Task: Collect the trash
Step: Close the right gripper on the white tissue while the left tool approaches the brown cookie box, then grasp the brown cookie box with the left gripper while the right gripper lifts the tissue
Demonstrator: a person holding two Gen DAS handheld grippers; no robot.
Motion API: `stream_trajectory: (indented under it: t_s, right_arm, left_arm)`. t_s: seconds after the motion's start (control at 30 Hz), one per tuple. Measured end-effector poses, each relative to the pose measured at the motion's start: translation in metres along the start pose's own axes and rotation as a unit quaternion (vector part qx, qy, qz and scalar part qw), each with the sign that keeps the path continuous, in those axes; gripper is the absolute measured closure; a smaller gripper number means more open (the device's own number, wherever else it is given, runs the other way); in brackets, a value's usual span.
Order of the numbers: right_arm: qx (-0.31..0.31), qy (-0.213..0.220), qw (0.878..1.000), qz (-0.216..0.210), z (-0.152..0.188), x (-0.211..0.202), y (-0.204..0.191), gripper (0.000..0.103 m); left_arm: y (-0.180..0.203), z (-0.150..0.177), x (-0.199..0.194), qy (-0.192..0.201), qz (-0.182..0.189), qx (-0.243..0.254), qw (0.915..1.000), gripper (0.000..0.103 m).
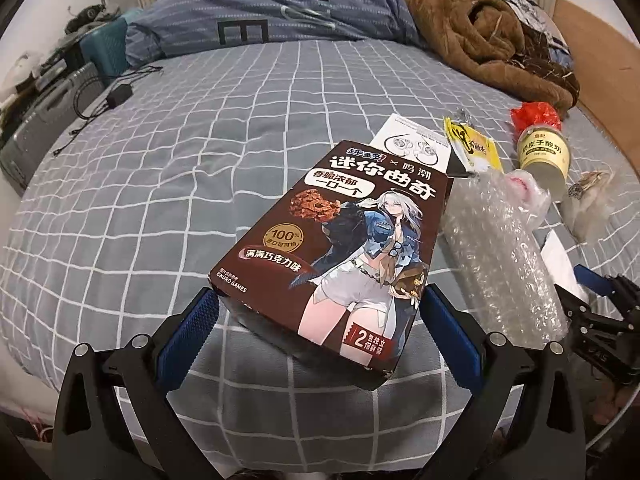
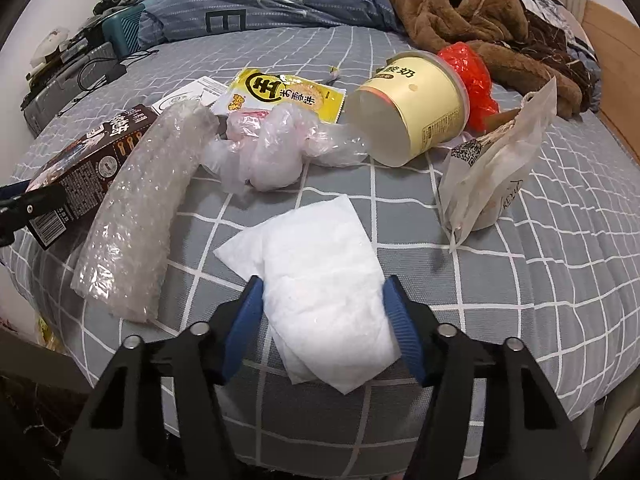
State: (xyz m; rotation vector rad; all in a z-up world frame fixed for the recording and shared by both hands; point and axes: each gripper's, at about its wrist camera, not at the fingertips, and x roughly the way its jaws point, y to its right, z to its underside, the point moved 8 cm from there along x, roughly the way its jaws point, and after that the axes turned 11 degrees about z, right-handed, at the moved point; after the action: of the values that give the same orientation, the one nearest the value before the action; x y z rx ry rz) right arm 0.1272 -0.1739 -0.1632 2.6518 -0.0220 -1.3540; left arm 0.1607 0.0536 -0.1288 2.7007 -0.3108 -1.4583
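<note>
A brown cookie box [image 1: 344, 240] lies slanted on the grey checked bed. Its near end is raised between the blue pads of my left gripper [image 1: 319, 292], which is shut on it. A flat white tissue [image 2: 320, 280] sits at the bed's front edge, between the fingers of my right gripper [image 2: 323, 280]. The right gripper is open, its pads at the tissue's sides without squeezing it. Beyond lie a bubble-wrap roll [image 2: 136, 216], a crumpled clear bag [image 2: 272, 152], a yellow snack wrapper [image 2: 288, 96], a tipped yoghurt cup [image 2: 416, 116], a red plastic bag [image 2: 472, 80] and a white paper bag [image 2: 492, 168].
A brown fleece garment [image 1: 480, 40] and a blue duvet [image 1: 272, 12] are heaped at the far end of the bed. A white leaflet [image 1: 412, 140] pokes out behind the box. A charger and cable [image 1: 120, 94] lie at the left edge, beside a grey suitcase [image 1: 44, 128].
</note>
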Motion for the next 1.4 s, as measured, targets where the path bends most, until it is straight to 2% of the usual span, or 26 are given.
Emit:
stream_trajectory:
  t_s: [0.13, 0.37, 0.5, 0.6, 0.73, 0.87, 1.1, 1.27, 1.4]
  right_arm:
    - [-0.011, -0.001, 1.000, 0.006, 0.001, 0.000, -0.002, 0.056]
    - [-0.013, -0.004, 1.000, 0.011, 0.000, 0.003, -0.002, 0.056]
    - [-0.014, -0.003, 1.000, 0.014, 0.000, 0.003, -0.003, 0.057]
    - [-0.017, -0.003, 1.000, 0.011, 0.000, 0.002, -0.004, 0.064]
    - [-0.029, 0.000, 1.000, 0.012, 0.000, 0.000, -0.009, 0.078]
    - [-0.034, 0.002, 0.999, 0.015, 0.000, -0.002, -0.010, 0.088]
    - [-0.030, 0.004, 0.999, 0.012, -0.002, -0.005, -0.008, 0.093]
    - [-0.026, 0.002, 1.000, 0.008, -0.002, -0.006, -0.008, 0.095]
    - [-0.026, 0.005, 1.000, 0.006, -0.004, -0.007, -0.007, 0.096]
  left_arm:
    - [-0.004, 0.002, 0.005, -0.029, 0.013, 0.000, 0.9995, 0.005]
    - [0.003, 0.013, -0.008, -0.041, 0.018, 0.031, 0.9985, 0.005]
    - [0.003, 0.018, -0.002, -0.051, 0.016, 0.039, 0.9978, 0.005]
    - [0.007, 0.020, 0.005, -0.053, 0.009, 0.050, 0.9973, 0.005]
    - [0.013, 0.021, 0.013, -0.054, 0.017, 0.055, 0.9969, 0.006]
    - [0.019, 0.025, 0.013, -0.059, 0.002, 0.074, 0.9955, 0.008]
    - [0.022, 0.033, -0.014, -0.060, 0.005, 0.088, 0.9943, 0.006]
    - [0.024, 0.020, -0.030, -0.058, 0.036, 0.089, 0.9937, 0.006]
    - [0.026, 0.000, -0.020, -0.091, 0.032, 0.145, 0.9846, 0.006]
